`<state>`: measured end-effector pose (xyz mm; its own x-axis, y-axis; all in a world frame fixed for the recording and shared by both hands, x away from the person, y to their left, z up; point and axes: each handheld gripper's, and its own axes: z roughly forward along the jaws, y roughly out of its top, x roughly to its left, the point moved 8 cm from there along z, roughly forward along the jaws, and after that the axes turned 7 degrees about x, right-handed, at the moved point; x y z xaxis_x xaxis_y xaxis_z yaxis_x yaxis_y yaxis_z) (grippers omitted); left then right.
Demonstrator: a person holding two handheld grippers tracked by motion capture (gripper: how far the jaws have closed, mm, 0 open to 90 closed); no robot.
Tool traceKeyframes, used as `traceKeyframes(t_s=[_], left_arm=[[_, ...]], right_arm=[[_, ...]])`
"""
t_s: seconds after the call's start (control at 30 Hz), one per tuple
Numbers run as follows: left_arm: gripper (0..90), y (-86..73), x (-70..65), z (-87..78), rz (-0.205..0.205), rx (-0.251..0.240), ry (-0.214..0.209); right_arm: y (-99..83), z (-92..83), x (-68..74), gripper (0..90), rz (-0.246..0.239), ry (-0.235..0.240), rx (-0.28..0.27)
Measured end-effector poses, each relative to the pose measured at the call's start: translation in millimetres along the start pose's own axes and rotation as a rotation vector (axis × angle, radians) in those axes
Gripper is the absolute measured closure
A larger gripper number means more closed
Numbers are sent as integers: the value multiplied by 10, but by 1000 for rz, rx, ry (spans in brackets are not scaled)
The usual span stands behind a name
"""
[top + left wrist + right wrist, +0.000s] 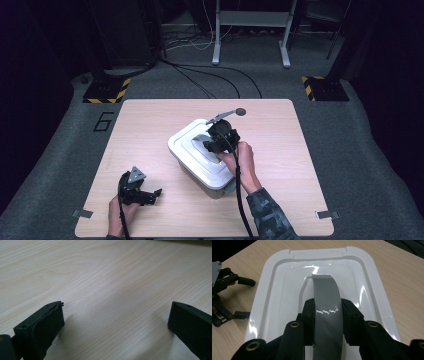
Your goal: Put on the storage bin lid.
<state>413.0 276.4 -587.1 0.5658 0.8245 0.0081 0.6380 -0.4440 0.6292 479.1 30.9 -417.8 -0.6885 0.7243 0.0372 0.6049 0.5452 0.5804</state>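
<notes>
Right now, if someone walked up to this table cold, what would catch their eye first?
Probably the white lidded bin in the middle of the wooden table, with the right gripper clamped on its grey handle on top of the lid. Next, the left gripper near the table's front left edge, its jaws wide open over bare wood. A grey ladle-like tool lies just behind the bin.

1. The box (202, 162) is sitting near the middle of the bench (150, 130).
2. The right claw (212, 145) is gripping the handle (327, 305) on the box's lid (282, 297).
3. The left claw (152, 196) is resting on the bench at the box's eight o'clock, well apart.
</notes>
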Motion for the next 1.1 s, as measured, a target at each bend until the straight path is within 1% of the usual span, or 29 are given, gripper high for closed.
traceKeyframes(t_s=[0.1, 0.23, 0.3, 0.53, 0.6, 0.7, 0.73, 0.8, 0.87, 0.9, 1.03, 1.1], left_arm=[[1, 0, 0, 0, 0, 1, 0], [1, 0, 0, 0, 0, 0, 0], [1, 0, 0, 0, 0, 0, 0], [1, 2, 2, 1, 2, -2, 1], [0, 2, 2, 1, 1, -2, 1], [1, 0, 0, 0, 0, 0, 0], [1, 0, 0, 0, 0, 0, 0], [1, 2, 2, 1, 1, -2, 1], [1, 2, 2, 1, 1, -1, 1], [1, 2, 2, 1, 1, -2, 1], [0, 3, 1, 1, 1, -2, 1], [1, 2, 2, 1, 2, -1, 1]], right_arm=[[-25, 21, 17, 666, -10, -8, 7], [-42, 21, 24, 666, -1, -7, 3], [-57, 31, 24, 666, -9, -9, 4], [-83, 38, 25, 666, -5, -7, -25], [-85, 38, 23, 664, -4, -5, -27], [-81, 37, 21, 655, -17, -3, -23], [-80, 35, 20, 630, -16, 3, -23], [-68, 29, 7, 531, -10, 8, -29], [-52, 12, -8, 404, -5, 9, -37], [-40, 0, -23, 348, 1, 1, -48], [-3, -50, -104, 192, 13, -13, -84], [5, -68, -148, 150, 23, -25, -97]])
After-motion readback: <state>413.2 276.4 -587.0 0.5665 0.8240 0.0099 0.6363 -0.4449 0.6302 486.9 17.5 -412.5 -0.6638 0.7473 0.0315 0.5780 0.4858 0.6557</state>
